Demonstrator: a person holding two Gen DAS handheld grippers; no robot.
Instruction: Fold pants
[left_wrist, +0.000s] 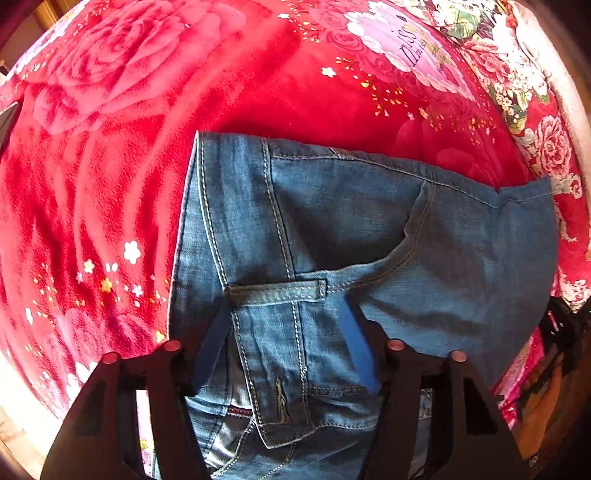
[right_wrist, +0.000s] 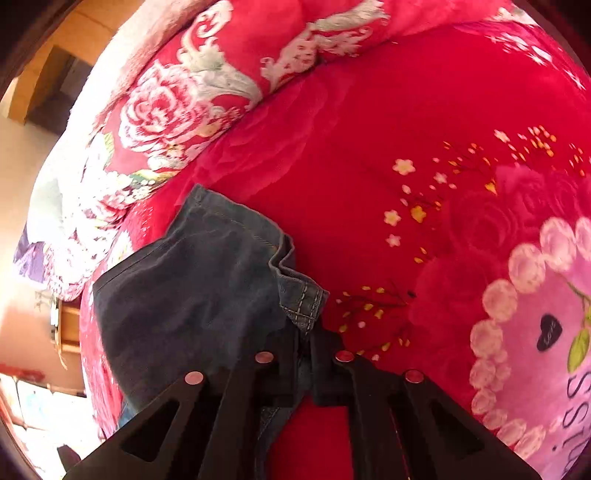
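Observation:
Blue denim pants (left_wrist: 369, 229) lie folded on a red floral blanket (left_wrist: 110, 166). In the left wrist view my left gripper (left_wrist: 284, 314) is open, its two fingers spread wide over the waistband and belt loop, with the denim lying between them. In the right wrist view my right gripper (right_wrist: 304, 332) is shut on a bunched seam edge of the pants (right_wrist: 192, 295), which hangs dark to the left of the fingers.
The blanket covers a bed. A bunched floral quilt (right_wrist: 166, 110) lies along the bed's far side and also shows in the left wrist view (left_wrist: 517, 74). Wooden furniture (right_wrist: 68, 328) stands beyond the bed edge.

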